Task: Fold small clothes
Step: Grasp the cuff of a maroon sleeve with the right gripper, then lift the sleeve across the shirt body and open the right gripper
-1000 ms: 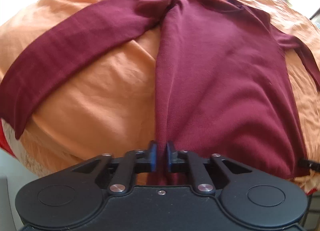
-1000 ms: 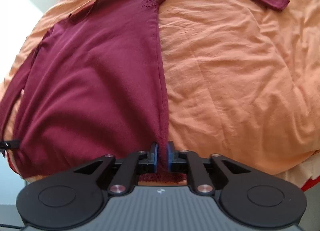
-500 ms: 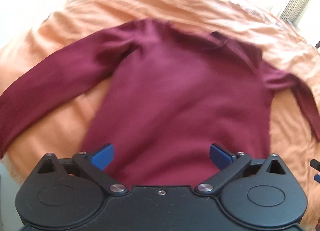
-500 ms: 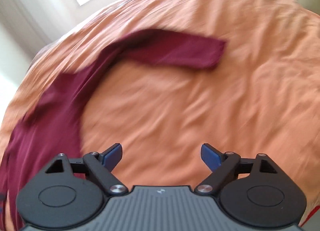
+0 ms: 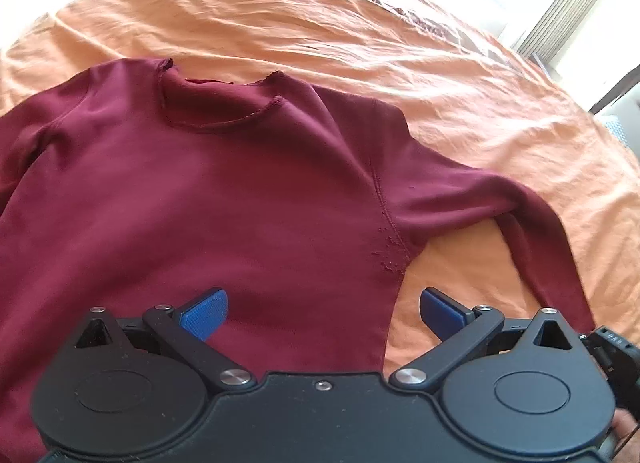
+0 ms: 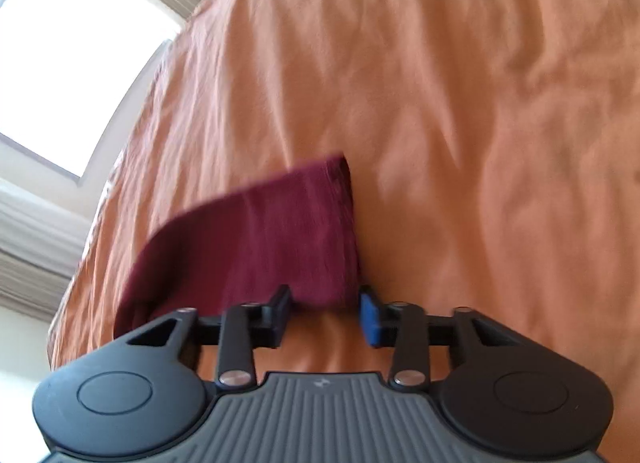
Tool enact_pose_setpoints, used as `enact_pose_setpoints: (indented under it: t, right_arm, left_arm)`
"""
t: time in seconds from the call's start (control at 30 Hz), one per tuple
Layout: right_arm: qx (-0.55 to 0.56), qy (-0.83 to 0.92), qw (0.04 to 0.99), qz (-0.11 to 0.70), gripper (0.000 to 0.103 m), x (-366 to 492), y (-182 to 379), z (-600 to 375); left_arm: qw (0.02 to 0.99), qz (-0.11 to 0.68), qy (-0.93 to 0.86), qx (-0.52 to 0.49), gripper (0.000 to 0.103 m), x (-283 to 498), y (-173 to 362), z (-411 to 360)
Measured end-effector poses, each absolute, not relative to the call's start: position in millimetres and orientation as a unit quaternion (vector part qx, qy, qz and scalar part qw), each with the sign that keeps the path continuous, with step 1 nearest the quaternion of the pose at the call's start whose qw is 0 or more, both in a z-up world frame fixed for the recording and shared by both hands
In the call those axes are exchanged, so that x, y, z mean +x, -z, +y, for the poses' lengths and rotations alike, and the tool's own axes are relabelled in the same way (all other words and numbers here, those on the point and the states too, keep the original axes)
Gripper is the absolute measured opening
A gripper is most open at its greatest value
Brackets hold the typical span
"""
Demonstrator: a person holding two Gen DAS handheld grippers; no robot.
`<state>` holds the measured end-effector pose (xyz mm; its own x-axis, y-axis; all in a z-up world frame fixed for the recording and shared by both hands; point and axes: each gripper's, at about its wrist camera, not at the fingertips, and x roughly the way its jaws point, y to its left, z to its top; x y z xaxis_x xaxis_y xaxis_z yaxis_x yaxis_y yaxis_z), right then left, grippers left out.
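Observation:
A maroon long-sleeved sweater [image 5: 248, 199] lies flat, neck away from me, on an orange bed sheet [image 5: 360, 35]. My left gripper [image 5: 322, 313] hovers wide open over the sweater's lower right side. Its left pad [image 5: 204, 313] is above the body and its right pad [image 5: 442, 315] is above bare sheet. The right sleeve [image 5: 536, 231] bends down toward the near right. In the right wrist view, the sleeve's cuff end [image 6: 280, 231] lies just beyond my right gripper [image 6: 326, 317]. That gripper is partly open, with the cloth's near edge between its fingers, and the view is blurred.
The orange sheet [image 6: 480, 103] is wrinkled and spreads far around the sweater. A bright window with curtains [image 6: 60, 75] stands past the bed's edge on the left. Part of the other gripper [image 5: 612, 347] shows at the lower right of the left wrist view.
Both grippers let go of the sweater's hem and opened. The left moved forward over the body toward the right armpit. The right swung to the right sleeve's cuff and its fingers narrowed.

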<state>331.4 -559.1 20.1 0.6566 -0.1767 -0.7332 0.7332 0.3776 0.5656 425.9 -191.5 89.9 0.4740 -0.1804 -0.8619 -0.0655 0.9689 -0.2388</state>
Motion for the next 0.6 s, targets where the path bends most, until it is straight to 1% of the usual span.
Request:
enact_pose_setpoints:
  t: [0.03, 0.07, 0.17, 0.33, 0.47, 0.53, 0.6]
  right_arm:
    - [0.464, 0.301, 0.783, 0.285, 0.017, 332.3, -24.4, -561.7]
    - [0.451, 0.307, 0.790, 0.278, 0.010, 333.4, -29.0, -562.9]
    - [0.415, 0.306, 0.816, 0.262, 0.007, 336.1, -49.6, -570.2]
    - [0.355, 0.280, 0.855, 0.254, 0.007, 349.9, -100.8, -589.3]
    - [0.343, 0.278, 0.866, 0.233, 0.007, 347.3, -138.4, -608.2]
    - [0.340, 0.279, 0.869, 0.226, 0.007, 345.1, -145.4, -616.6]
    - [0.338, 0.284, 0.864, 0.240, 0.007, 349.5, -142.0, -626.4]
  left_arm:
    - [0.851, 0.511, 0.034, -0.116, 0.102, 428.6, -88.0, -195.2]
    - [0.852, 0.511, 0.036, -0.113, 0.102, 431.3, -86.1, -197.9]
    - [0.850, 0.516, 0.027, -0.107, 0.102, 441.0, -82.6, -196.7]
    - [0.853, 0.509, 0.019, -0.113, 0.102, 452.3, -85.9, -190.9]
    - [0.854, 0.509, 0.012, -0.108, 0.102, 455.7, -85.5, -186.7]
    - [0.851, 0.513, 0.005, -0.111, 0.102, 457.4, -82.4, -184.6]
    - [0.848, 0.517, -0.001, -0.116, 0.102, 458.2, -78.8, -183.3]
